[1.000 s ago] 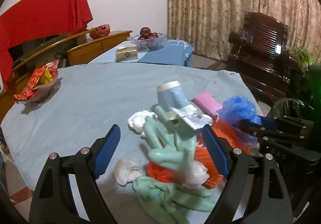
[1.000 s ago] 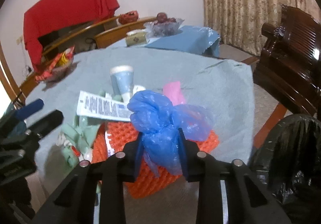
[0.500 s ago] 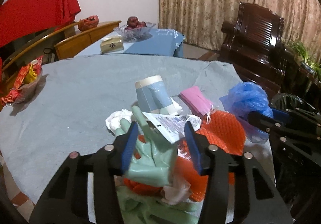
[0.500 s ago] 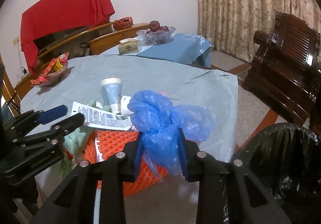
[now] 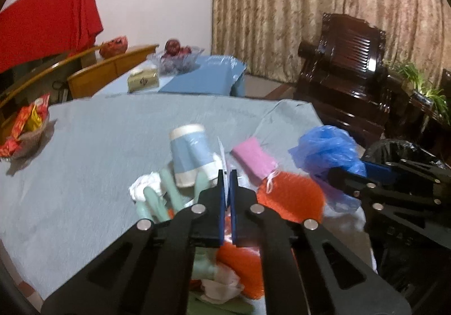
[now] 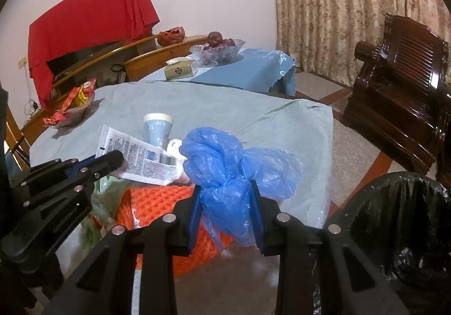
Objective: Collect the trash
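Left gripper (image 5: 227,174) has just clamped onto wrapper (image 6: 138,157), lifted off the pile.
Right gripper (image 6: 225,193) grips blue bag (image 6: 225,162), frame centre.

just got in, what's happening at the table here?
A person with a gripper in each hand is clearing trash from the grey-clothed table. The left gripper has just closed on a flat white printed wrapper, pinched at its edge. The right gripper is clamped on a crumpled blue plastic bag, beside the black-lined bin. A blue paper cup, pink pack, orange foam net and green rubber gloves remain on the table.
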Demonstrator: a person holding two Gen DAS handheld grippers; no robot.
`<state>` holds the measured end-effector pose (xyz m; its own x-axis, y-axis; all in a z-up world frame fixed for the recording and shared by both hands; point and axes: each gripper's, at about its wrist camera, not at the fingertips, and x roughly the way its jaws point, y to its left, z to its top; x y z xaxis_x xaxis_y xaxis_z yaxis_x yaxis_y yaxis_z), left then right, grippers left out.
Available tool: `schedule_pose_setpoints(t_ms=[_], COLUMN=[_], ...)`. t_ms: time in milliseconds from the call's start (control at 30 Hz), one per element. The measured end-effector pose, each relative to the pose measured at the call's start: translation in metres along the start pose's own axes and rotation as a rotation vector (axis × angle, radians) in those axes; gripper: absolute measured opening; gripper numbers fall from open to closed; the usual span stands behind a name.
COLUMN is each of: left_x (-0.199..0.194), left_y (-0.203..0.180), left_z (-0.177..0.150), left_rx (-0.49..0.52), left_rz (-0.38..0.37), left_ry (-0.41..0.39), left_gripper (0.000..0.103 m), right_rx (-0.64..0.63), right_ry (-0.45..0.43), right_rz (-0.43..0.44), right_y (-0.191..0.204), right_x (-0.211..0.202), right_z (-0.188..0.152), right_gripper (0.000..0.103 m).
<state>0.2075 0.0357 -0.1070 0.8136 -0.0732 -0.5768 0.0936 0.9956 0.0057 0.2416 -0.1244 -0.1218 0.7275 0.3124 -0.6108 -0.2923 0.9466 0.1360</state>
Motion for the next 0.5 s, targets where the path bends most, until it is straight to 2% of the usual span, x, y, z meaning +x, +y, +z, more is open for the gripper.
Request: schedule_pose_setpoints(t_ms=[300, 500], left_x=[-0.034, -0.054], left_y=[-0.024, -0.059], left_z=[0.024, 0.040], left_rx=[0.035, 0.062], left_rz=[-0.044, -0.109], left_ry=[-0.108, -0.177], left_gripper=[0.002, 0.002], right_rx=[0.050, 0.090], right_ry=[-0.084, -0.137], right_rz=[-0.009, -0.068], right_y=[-0.020, -0.049], right_x=[-0.039, -0.077], right_z=[0.011, 0.011], right_gripper=[0.031, 0.031])
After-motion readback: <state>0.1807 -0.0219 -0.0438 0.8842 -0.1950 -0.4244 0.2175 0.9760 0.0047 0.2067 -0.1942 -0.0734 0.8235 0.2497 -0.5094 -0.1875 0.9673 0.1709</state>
